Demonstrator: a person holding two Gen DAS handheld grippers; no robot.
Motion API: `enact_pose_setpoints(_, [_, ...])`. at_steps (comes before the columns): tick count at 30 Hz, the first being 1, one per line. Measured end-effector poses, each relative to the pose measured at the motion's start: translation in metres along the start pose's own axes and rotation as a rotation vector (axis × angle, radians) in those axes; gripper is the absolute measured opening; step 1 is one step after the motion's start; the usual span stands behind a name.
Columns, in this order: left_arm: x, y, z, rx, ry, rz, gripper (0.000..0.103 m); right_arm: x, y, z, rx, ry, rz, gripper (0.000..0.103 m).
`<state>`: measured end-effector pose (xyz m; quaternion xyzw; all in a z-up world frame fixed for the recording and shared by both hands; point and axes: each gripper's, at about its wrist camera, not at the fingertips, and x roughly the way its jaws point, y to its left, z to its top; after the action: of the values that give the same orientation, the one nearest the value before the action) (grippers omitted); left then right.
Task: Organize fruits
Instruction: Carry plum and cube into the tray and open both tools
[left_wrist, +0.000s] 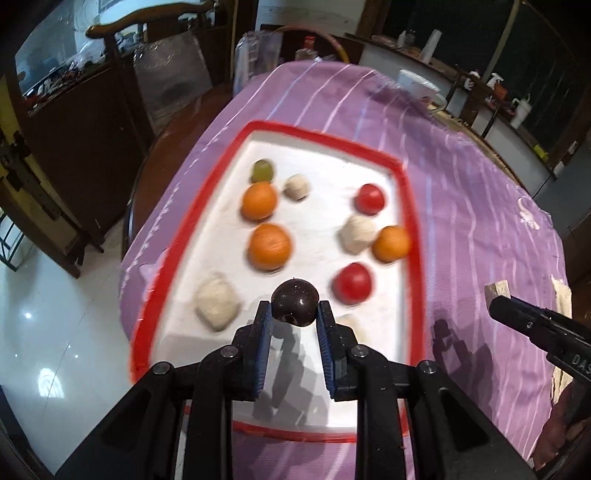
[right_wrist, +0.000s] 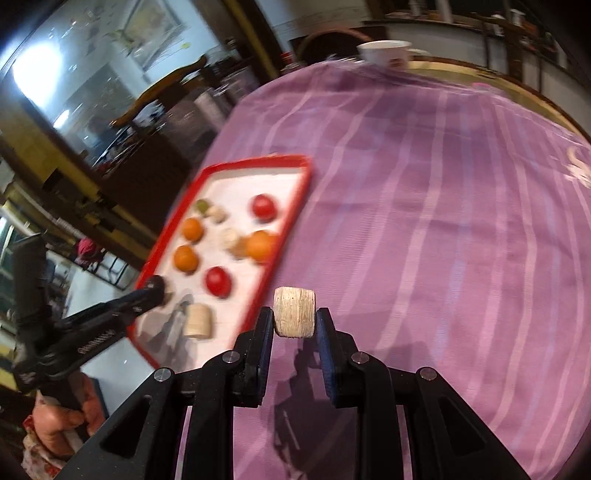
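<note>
My left gripper (left_wrist: 294, 308) is shut on a dark plum (left_wrist: 295, 302) and holds it above the near part of a white tray with a red rim (left_wrist: 408, 206). On the tray lie oranges (left_wrist: 269, 246), red fruits (left_wrist: 351, 283), a green fruit (left_wrist: 262, 170) and pale wooden pieces (left_wrist: 216, 306). My right gripper (right_wrist: 294, 320) is shut on a pale wooden block (right_wrist: 294, 312) above the purple cloth, right of the tray (right_wrist: 295, 206). The left gripper also shows in the right wrist view (right_wrist: 157, 291).
The purple striped cloth (right_wrist: 424, 221) covers a round table. A white cup (right_wrist: 384, 53) stands at its far edge. A wooden chair and cabinets stand beyond the table on the left. The floor lies below the tray's left side.
</note>
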<state>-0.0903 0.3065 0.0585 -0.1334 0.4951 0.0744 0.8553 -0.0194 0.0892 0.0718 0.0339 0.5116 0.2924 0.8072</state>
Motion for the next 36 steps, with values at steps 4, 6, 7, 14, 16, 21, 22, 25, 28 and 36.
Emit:
enact_pose_setpoints(4, [0.011,0.021,-0.001,0.011,0.037,-0.018,0.023,0.025,0.033,-0.001,-0.041,0.041,0.036,0.026])
enact_pose_setpoints(6, [0.016,0.025,-0.001,0.014,0.048,-0.045,0.023,0.039,0.049,-0.004,-0.071,0.057,0.03,0.026])
enact_pose_setpoints(7, [0.017,0.024,-0.001,0.019,0.048,-0.059,0.024,0.043,0.053,-0.004,-0.082,0.061,0.022,0.026])
enact_pose_setpoints(14, [0.026,0.018,0.003,0.075,0.063,-0.056,0.024,0.075,0.066,-0.004,-0.107,0.083,-0.06,0.026])
enact_pose_setpoints(16, [0.028,0.02,0.004,0.07,0.068,-0.06,0.024,0.079,0.064,-0.003,-0.101,0.087,-0.069,0.026])
enact_pose_setpoints(21, [0.027,0.022,0.008,0.057,0.072,-0.066,0.042,0.086,0.061,0.001,-0.075,0.087,-0.058,0.026])
enact_pose_setpoints(22, [0.025,0.021,0.009,0.057,0.065,-0.066,0.049,0.085,0.061,0.002,-0.073,0.087,-0.056,0.026])
enact_pose_setpoints(25, [0.019,0.018,0.013,0.058,0.054,-0.058,0.057,0.083,0.06,0.003,-0.065,0.085,-0.05,0.027])
enact_pose_setpoints(28, [0.015,0.015,0.015,0.053,0.055,-0.047,0.063,0.075,0.057,0.004,-0.055,0.064,-0.059,0.027])
enact_pose_setpoints(36, [-0.001,0.0,0.009,0.053,0.03,0.071,0.07,0.044,0.035,-0.001,0.005,0.018,-0.041,0.027])
